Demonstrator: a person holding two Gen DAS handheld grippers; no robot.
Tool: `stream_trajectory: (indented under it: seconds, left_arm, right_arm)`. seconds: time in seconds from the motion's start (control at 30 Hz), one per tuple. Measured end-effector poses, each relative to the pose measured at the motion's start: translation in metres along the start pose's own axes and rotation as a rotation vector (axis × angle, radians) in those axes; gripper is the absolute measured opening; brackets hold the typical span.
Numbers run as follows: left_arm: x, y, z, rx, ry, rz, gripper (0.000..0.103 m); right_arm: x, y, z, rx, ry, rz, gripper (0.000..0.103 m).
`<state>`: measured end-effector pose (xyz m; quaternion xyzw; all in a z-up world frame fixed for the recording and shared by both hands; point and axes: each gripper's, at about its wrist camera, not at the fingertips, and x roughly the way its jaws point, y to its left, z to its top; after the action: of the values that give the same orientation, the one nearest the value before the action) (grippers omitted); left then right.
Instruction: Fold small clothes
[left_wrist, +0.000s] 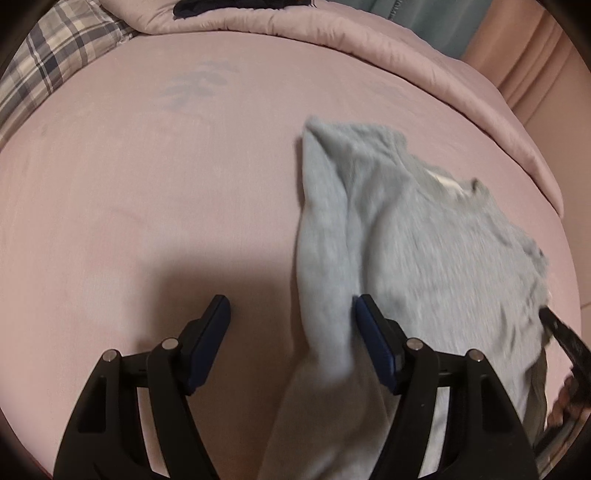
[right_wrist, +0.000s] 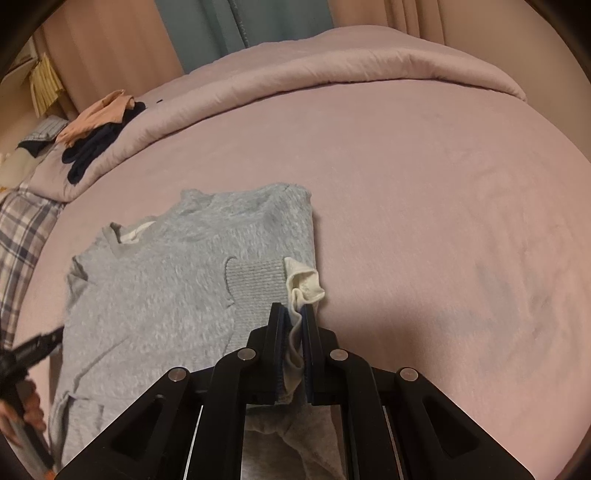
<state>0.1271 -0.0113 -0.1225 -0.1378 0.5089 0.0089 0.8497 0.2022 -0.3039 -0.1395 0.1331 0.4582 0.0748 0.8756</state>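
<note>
A grey sweatshirt (right_wrist: 177, 280) lies on the pink bedsheet (right_wrist: 443, 221), with its neck opening turned toward the far left in the right wrist view. Inside the neck there is a white label (right_wrist: 135, 230), but no writing on it can be read. One grey sleeve with a ribbed cuff (right_wrist: 255, 275) is folded across the body of the garment.

The right gripper (right_wrist: 293, 317) has its jaws almost together, and they pinch a cream-white piece of fabric (right_wrist: 303, 284) at the right edge of the sweatshirt, just beside the ribbed cuff.

The left gripper (left_wrist: 291, 306) stands wide. A long fold of the sweatshirt (left_wrist: 325, 258) runs between its jaws and lies against the right pad; the left pad is apart from the cloth, over bare sheet. This view is a little blurred.

On the sheet there is a faint grey printed mark (left_wrist: 197, 83), not readable. A folded pink duvet (right_wrist: 332, 62) lies at the far edge of the bed, with dark and peach clothes (right_wrist: 96, 133) on it, and a plaid pillow (left_wrist: 55, 62) is beside it.
</note>
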Motion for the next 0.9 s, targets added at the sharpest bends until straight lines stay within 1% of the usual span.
stream_trajectory:
  seconds: [0.27, 0.47, 0.67, 0.9]
  left_arm:
    - [-0.012, 0.006, -0.032, -0.010, -0.008, -0.038, 0.070]
    - [-0.022, 0.006, -0.055, -0.014, -0.019, -0.033, 0.070]
    - [-0.028, 0.012, -0.067, -0.059, -0.035, -0.073, 0.069]
    - [-0.031, 0.014, -0.073, -0.064, -0.049, -0.085, 0.069]
  right_arm:
    - [-0.001, -0.003, -0.002, 0.017, 0.010, -0.003, 0.007]
    - [-0.003, -0.005, -0.004, 0.033, 0.020, 0.004, 0.007]
    - [-0.006, -0.003, -0.007, 0.022, 0.023, -0.012, 0.009]
    - [-0.009, -0.004, -0.012, 0.014, 0.023, -0.017, 0.009]
